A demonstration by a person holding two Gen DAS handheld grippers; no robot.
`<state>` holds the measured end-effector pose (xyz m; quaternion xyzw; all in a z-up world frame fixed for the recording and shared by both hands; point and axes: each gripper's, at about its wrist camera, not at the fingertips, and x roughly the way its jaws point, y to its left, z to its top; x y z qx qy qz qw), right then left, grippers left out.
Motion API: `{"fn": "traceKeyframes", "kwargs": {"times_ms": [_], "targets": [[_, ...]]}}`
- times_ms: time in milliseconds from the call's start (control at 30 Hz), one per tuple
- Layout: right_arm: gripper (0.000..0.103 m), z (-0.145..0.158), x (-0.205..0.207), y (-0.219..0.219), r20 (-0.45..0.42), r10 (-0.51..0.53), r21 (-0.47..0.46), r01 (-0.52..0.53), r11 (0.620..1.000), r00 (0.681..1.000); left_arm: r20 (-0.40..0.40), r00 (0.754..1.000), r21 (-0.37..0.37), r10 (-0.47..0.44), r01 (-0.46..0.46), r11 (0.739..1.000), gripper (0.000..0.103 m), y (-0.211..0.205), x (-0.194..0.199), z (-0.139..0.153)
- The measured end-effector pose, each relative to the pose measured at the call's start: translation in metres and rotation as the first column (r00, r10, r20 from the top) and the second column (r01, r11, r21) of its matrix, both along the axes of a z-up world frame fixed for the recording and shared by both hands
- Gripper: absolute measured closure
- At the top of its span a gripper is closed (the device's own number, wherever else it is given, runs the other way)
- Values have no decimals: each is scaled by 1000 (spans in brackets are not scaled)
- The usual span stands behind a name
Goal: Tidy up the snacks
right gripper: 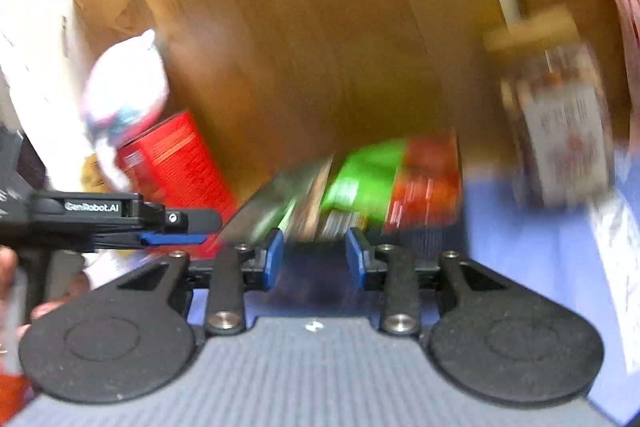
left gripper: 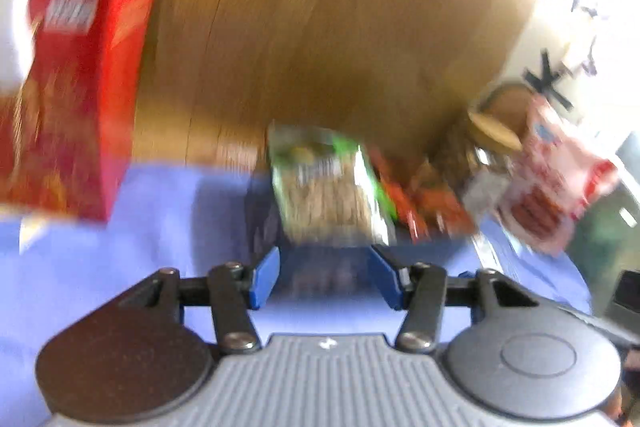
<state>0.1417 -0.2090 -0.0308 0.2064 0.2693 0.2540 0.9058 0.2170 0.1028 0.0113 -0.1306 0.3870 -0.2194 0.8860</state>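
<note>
While both views smear with blur, the left gripper (left gripper: pixel 326 273) stands spread and holds nothing just short of the green snack bag (left gripper: pixel 328 187) at its twelve o'clock on the blue cloth (left gripper: pixel 160 227), a red box (left gripper: pixel 80 87) at ten, and the right gripper (right gripper: pixel 316 259) likewise gapes unladen before that bag (right gripper: pixel 360 183).

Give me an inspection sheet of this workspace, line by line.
Surface: blue cloth in front of a wooden backboard.
Job's things: red box upright at left; green bag ahead; red packet beside it; pink-white bag and jar at right.
Clutter: white pouch behind the red box.
Grippers: left gripper open, empty; right gripper open, empty. Heavy blur.
Cables: nothing seen.
Surroundings: cardboard, white wall.
</note>
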Motion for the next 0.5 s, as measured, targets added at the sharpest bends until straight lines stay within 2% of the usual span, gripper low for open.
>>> {"fn": "traceKeyframes", "kwargs": {"times_ms": [100,233,300,333,367,400,467,500], "targets": [[65,-22,-25,-7,-115,66,75,-58,996,991,-92,995,-29,-50,47,998,48,11,-18,-23],[65,-50,-44,-8,-280,115,170,-69,983,953,-182,981,-11,-59,58,998,50,12,-29,-57],[71,-58,-49,-4,-320,130,224,-58,973,938,-173,983,-38,-65,59,998,52,11,-35,-61],[79,-60,-51,0,-327,126,236,-49,971,936,-186,979,-75,-87,74,994,65,10,-38,-63],[85,-59,-52,3,-328,112,237,-33,971,938,-223,968,-127,-112,85,988,72,8,-39,-68],[87,-60,-53,7,-322,92,237,-14,971,942,-229,967,-158,-113,78,984,74,7,-42,-71],[88,-62,-57,5,-310,84,268,2,963,947,-217,971,-143,-101,71,987,82,2,-47,-71],[88,-63,-57,4,-303,85,279,3,960,949,-231,968,-168,-96,57,984,84,3,-49,-74]]}}
